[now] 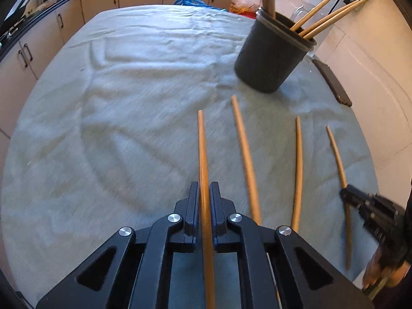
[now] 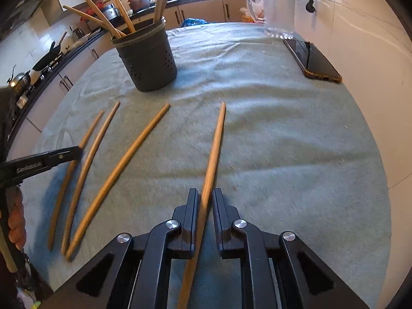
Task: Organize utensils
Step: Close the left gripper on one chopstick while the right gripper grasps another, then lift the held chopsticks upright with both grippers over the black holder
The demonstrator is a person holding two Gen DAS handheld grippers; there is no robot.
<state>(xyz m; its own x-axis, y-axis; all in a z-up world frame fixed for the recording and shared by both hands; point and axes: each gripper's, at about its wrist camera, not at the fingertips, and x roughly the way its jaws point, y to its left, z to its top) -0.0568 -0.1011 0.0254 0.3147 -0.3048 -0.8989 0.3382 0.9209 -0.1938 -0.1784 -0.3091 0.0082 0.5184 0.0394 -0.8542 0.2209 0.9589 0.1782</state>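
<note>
Four wooden chopsticks lie on the grey cloth. My left gripper (image 1: 204,191) is shut on the leftmost chopstick (image 1: 202,141), which runs forward between the fingers. My right gripper (image 2: 205,198) is shut on the rightmost chopstick (image 2: 215,149); it shows at the right edge of the left wrist view (image 1: 346,193). Two loose chopsticks (image 1: 244,149) (image 1: 298,167) lie between them. A dark perforated utensil holder (image 1: 270,56) (image 2: 146,59) stands ahead, holding several chopsticks and wooden handles.
A phone (image 2: 312,59) lies near the cloth's right edge by the wall. A clear plastic jug (image 2: 278,10) stands at the far right. Kitchen cabinets (image 1: 97,0) and a counter with a stove surround the table on the left and back.
</note>
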